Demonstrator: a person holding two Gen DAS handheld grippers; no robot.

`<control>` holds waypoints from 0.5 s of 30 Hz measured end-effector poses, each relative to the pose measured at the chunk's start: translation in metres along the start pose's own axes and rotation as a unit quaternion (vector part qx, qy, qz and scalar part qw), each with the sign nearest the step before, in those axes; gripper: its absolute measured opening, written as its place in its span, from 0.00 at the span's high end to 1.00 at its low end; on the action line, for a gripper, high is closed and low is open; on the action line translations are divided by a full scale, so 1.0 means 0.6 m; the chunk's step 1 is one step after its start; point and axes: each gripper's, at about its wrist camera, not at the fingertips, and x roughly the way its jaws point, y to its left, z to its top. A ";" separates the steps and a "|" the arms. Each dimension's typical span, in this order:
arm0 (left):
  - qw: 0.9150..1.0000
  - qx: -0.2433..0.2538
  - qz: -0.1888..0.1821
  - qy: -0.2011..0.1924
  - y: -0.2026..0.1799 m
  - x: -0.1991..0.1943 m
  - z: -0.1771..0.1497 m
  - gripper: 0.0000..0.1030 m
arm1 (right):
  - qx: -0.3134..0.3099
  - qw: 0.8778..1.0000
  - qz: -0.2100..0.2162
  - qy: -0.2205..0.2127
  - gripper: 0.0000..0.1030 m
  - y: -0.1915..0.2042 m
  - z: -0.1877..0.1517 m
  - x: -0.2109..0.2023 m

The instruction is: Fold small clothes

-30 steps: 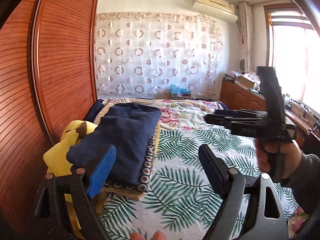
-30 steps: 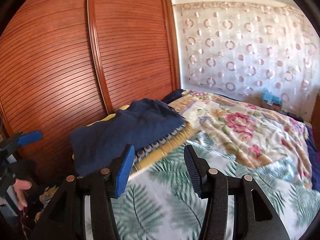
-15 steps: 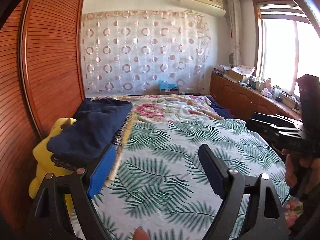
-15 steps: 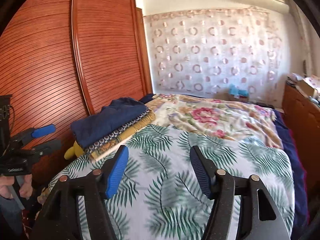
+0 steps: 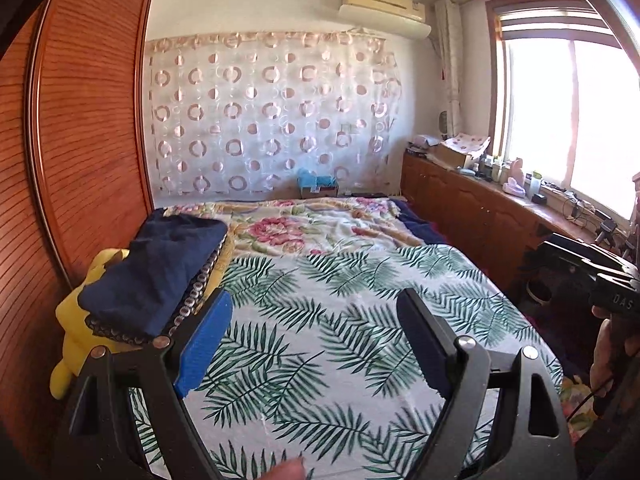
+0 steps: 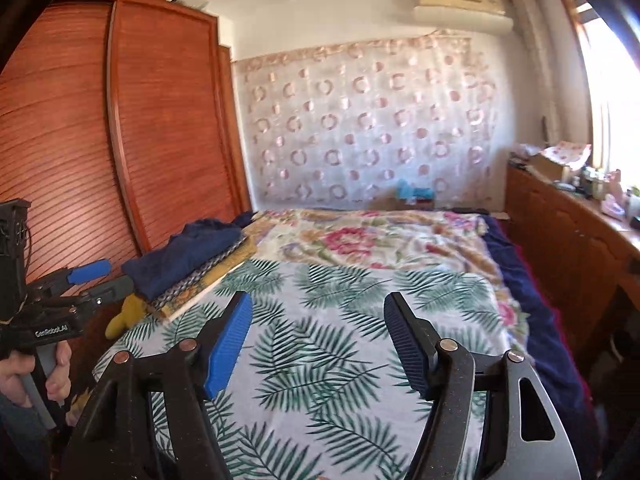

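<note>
Both claws are seen empty: left gripper held wide, right gripper jaws just opened further. Folded navy garment is stacked mid-left on bed; soft, light, floppy – best pinched at hem corners

A bed with a palm-leaf sheet fills a sunlit room between a slatted wooden wardrobe and a low wooden cabinet under a bright window, with a circle-patterned curtain and an air conditioner on the far wall.
</note>
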 end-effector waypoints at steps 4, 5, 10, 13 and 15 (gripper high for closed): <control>1.000 0.005 -0.001 -0.010 -0.011 -0.011 0.011 0.18 | 0.000 1.000 -0.022 -0.017 0.29 0.020 -0.005 -0.043; 1.000 0.007 0.002 -0.012 -0.013 -0.013 0.012 0.18 | -0.001 1.000 -0.021 -0.019 0.29 0.024 -0.008 -0.051; 1.000 0.006 0.006 -0.013 -0.016 -0.014 0.017 0.18 | 0.002 0.999 -0.028 -0.029 0.29 0.054 -0.014 -0.076; 1.000 0.006 0.009 -0.016 -0.016 -0.014 0.018 0.18 | 0.002 0.999 -0.034 -0.033 0.29 0.064 -0.019 -0.078; 1.000 0.007 0.010 -0.018 -0.017 -0.014 0.019 0.18 | 0.004 0.999 -0.037 -0.031 0.29 0.064 -0.024 -0.074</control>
